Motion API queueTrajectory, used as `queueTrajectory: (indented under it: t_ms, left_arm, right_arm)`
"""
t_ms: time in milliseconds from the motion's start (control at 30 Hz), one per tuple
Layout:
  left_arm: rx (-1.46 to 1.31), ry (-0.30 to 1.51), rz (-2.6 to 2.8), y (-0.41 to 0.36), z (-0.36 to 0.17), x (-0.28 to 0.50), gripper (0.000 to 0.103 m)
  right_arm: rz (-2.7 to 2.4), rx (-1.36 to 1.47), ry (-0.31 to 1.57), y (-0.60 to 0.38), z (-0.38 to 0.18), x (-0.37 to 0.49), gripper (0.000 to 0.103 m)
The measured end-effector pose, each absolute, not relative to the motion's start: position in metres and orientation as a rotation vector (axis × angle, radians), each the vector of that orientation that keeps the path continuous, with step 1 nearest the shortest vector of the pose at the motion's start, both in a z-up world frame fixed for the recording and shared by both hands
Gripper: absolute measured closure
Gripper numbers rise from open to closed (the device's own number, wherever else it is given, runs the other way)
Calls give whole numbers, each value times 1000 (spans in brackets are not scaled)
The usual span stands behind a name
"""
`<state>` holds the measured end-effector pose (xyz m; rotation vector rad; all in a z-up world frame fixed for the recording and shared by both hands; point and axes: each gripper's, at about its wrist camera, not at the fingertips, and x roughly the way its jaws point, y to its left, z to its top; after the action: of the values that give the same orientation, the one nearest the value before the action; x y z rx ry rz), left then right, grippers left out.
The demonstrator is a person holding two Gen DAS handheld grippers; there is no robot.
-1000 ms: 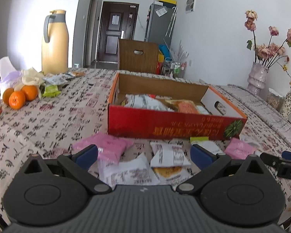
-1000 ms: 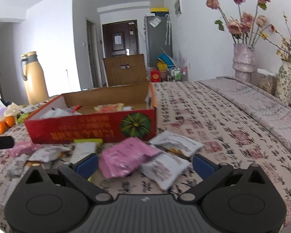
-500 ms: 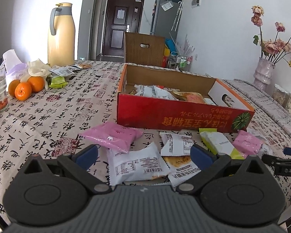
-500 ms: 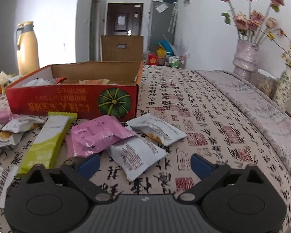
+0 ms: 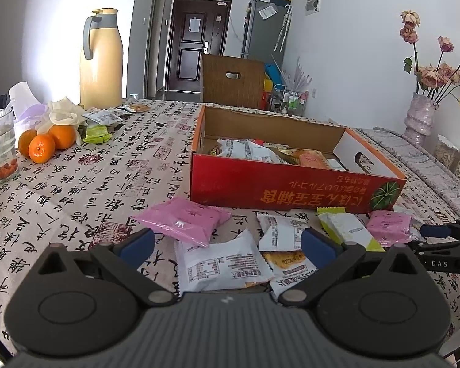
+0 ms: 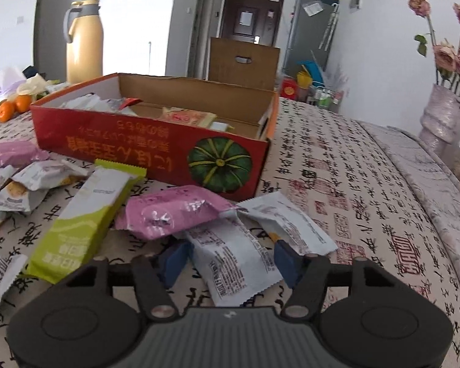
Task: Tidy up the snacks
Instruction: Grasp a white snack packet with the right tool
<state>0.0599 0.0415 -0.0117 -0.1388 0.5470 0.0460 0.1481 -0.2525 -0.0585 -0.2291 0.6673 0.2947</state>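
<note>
**Right gripper closing around a white snack packet in front of the red box**

The right gripper [image 6: 230, 259] is reaching low over the table [image 6: 337, 165], and its jaws have just been closing; a white snack packet [image 6: 233, 263] is lying between the blue pads [image 6: 176, 259]. The pads are standing just beside the packet's edges, and whether they are already pressing on it cannot be told. Just beyond it, a pink packet [image 6: 171, 211] is lying partly over the white packet's far end, with a second white packet [image 6: 288, 217] to its right and a green bar packet [image 6: 86, 217] to its left. All of these are sitting on the table just in front of the red cardboard box [image 6: 144, 150], which is already holding several packets.

The left gripper [image 5: 227, 240] is hovering with its jaws wide apart and nothing between the pads. Below and beyond it, another white packet [image 5: 220, 263] and a biscuit packet [image 5: 285, 242] are lying on the cloth, with a second pink packet [image 5: 187, 220] to the far left of them, near the box's front wall [image 5: 276, 190]. In the left wrist view the right gripper is showing at the right edge [image 5: 444, 239].

Far left on the table, three oranges [image 5: 46, 144], a glass [image 5: 0, 147] and a tall cream thermos [image 5: 101, 61] are standing well apart from the box. A vase of roses [image 6: 441, 113] is standing at the far right.
</note>
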Motion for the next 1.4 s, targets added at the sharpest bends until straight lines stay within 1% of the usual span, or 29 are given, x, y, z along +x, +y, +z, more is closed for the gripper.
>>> queueTrajectory:
  t_ms: [133, 267, 367, 433, 533, 567, 667, 700, 733, 800, 833, 1000, 1067, 1167, 1200, 1233, 1333, 1400]
  left_arm:
    - [-140, 551, 45, 41, -13, 60, 0]
    - [-139, 552, 44, 41, -13, 60, 0]
    - [-142, 551, 46, 42, -13, 59, 0]
    - [-144, 553, 50, 43, -14, 59, 0]
    - [-152, 561, 54, 45, -15, 60, 0]
    - [-153, 561, 53, 46, -15, 60, 0]
    - [-154, 559, 48, 45, -15, 59, 0]
    - [-154, 557, 47, 46, -15, 58, 0]
    - [-154, 555, 47, 46, -14, 57, 0]
    - [-157, 553, 50, 47, -14, 56, 0]
    - [-159, 552, 52, 48, -14, 55, 0]
    - [-161, 549, 59, 52, -13, 53, 0]
    - [-161, 550, 58, 52, -13, 53, 0]
    - [-157, 554, 53, 52, -14, 54, 0]
    - [-155, 556, 52, 51, -14, 55, 0]
    - [-154, 558, 49, 51, -14, 56, 0]
    - [-150, 559, 43, 49, -14, 57, 0]
    - [-148, 559, 37, 48, -14, 57, 0]
  right_arm:
    - [311, -230, 669, -253, -58, 150, 41]
    - [315, -220, 660, -254, -60, 147, 45]
    - [310, -221, 662, -253, -59, 143, 51]
    - [309, -241, 658, -251, -58, 137, 59]
    - [311, -271, 649, -249, -57, 127, 65]
    - [312, -271, 649, -249, -57, 125, 65]
    - [302, -246, 632, -253, -54, 124, 64]
    - [302, -242, 626, -254, -53, 125, 62]
    - [303, -242, 624, -254, -52, 126, 57]
    - [306, -252, 624, -252, -53, 131, 54]
    - [311, -259, 627, -251, -54, 134, 49]
    - [332, -295, 624, -243, -58, 145, 35]
    - [340, -279, 616, -245, -61, 148, 34]
    - [351, -246, 624, -248, -62, 150, 39]
    - [357, -232, 631, -249, -61, 150, 47]
    - [370, -216, 637, -250, -61, 149, 54]
    - [377, -198, 644, -252, -60, 144, 66]
    - [369, -186, 644, -253, -60, 138, 67]
